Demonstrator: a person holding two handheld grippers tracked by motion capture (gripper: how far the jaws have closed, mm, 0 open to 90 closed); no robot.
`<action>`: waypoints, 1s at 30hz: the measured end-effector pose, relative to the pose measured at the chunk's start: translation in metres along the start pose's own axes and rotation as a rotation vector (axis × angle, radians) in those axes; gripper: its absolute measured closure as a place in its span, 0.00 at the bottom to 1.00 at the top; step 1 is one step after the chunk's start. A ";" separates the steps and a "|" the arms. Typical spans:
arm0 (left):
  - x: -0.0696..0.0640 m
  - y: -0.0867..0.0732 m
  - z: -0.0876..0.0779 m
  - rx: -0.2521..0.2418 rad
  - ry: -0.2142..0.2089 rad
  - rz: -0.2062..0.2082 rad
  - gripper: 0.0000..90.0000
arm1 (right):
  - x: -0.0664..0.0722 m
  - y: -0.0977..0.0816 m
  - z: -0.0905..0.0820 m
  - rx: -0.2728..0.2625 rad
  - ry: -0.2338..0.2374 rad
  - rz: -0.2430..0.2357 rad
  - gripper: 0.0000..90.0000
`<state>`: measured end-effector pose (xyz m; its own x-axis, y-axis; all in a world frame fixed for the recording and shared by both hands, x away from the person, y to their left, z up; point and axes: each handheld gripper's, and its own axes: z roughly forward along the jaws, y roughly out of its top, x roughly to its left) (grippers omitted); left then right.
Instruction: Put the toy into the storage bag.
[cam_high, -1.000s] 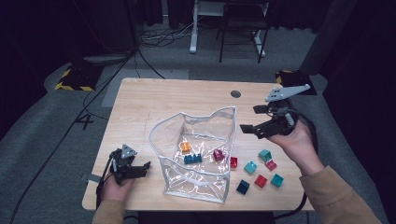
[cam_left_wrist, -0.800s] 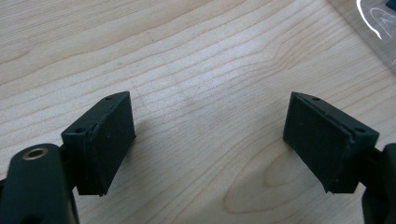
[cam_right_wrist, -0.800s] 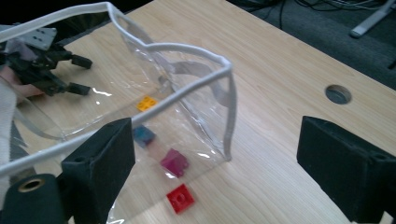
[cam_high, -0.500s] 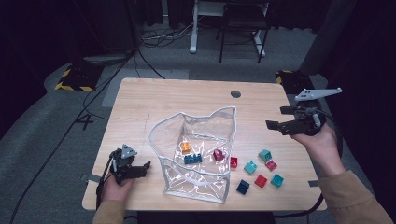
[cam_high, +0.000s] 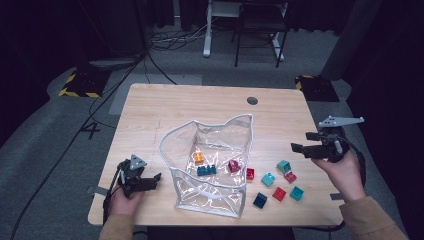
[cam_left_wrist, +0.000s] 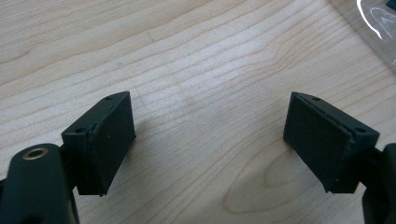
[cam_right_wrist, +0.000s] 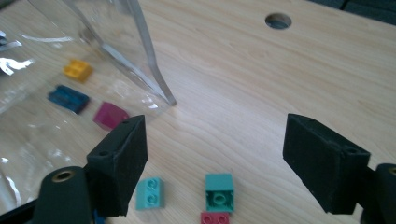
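Note:
A clear plastic bag (cam_high: 210, 165) stands open at the table's middle, with an orange brick (cam_high: 198, 157), a blue brick (cam_high: 206, 170) and a magenta brick (cam_high: 233, 165) inside. Several loose bricks lie to its right, among them a teal one (cam_high: 284, 166) and a red one (cam_high: 279, 193). My right gripper (cam_high: 302, 142) hovers near the table's right edge, above and right of them. It is open; its jaws have just been closing a little, with nothing between them. Ahead of my right gripper (cam_right_wrist: 215, 163) lie a teal brick (cam_right_wrist: 218, 189) and the bag (cam_right_wrist: 149, 70). My left gripper (cam_high: 152, 180) (cam_left_wrist: 210, 140) rests open over bare wood at the front left.
A round cable hole (cam_high: 252, 100) (cam_right_wrist: 278, 20) sits in the tabletop (cam_high: 165, 115) at the back right. Beyond the table, cables, a chair and desk legs (cam_high: 206, 30) stand on the grey floor. A dark blue brick (cam_high: 259, 200) lies near the front edge.
My right gripper has moved right and down, away from the bag toward the table's right edge, and its jaws have narrowed slightly. The left gripper, bag and bricks have stayed put.

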<state>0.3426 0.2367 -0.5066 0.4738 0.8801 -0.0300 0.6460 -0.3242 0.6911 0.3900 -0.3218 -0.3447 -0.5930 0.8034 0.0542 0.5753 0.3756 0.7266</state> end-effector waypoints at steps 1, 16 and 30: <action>0.000 0.000 0.000 0.000 0.000 0.000 0.19 | -0.001 -0.004 0.003 0.005 0.000 0.000 0.26; 0.000 0.000 0.000 0.000 0.000 0.000 0.19 | -0.012 -0.051 0.061 0.137 -0.014 0.045 0.37; 0.000 0.000 0.000 0.000 0.000 0.000 0.19 | -0.014 -0.075 0.095 0.245 -0.007 0.016 0.65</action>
<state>0.3425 0.2366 -0.5066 0.4732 0.8804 -0.0299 0.6460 -0.3237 0.6913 0.4090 -0.3176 -0.4654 -0.5791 0.8131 0.0594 0.7047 0.4626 0.5379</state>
